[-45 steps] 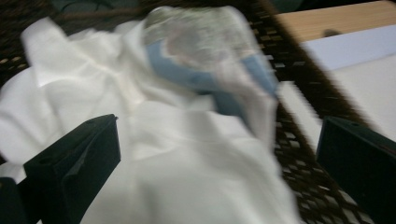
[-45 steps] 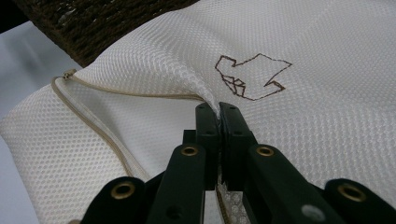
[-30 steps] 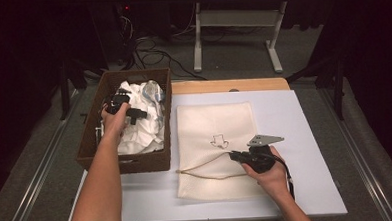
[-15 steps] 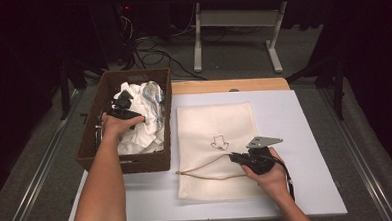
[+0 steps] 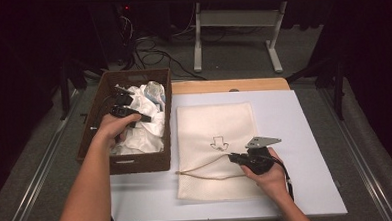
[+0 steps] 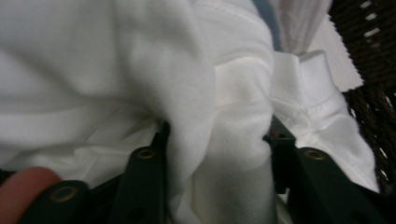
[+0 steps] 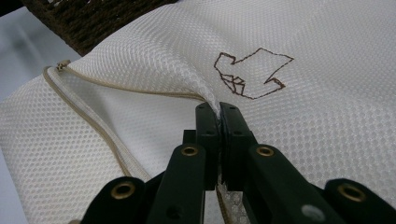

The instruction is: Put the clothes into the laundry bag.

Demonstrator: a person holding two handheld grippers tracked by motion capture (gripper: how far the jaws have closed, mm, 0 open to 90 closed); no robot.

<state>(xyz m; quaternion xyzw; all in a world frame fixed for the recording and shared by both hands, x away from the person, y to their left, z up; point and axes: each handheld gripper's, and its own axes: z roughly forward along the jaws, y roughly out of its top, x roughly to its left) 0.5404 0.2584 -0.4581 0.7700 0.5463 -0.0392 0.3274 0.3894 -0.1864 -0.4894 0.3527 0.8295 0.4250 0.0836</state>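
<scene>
The high view looks forward and down over the white worktop [image 5: 310, 135]. The left gripper view sits close against crumpled white cloth [image 6: 116, 70]; the right gripper view skims the cream mesh bag [image 7: 327, 116], shared with the high view.

Both forearms are bare, with no sleeves. Each hand carries a black plastic gripper with 2 flat jaws fixed by round brass rivets. The right gripper [image 5: 234, 158] bears a grey three-cornered plate on top and trails a black cable. The left gripper [image 5: 145, 118] is black too.
</scene>
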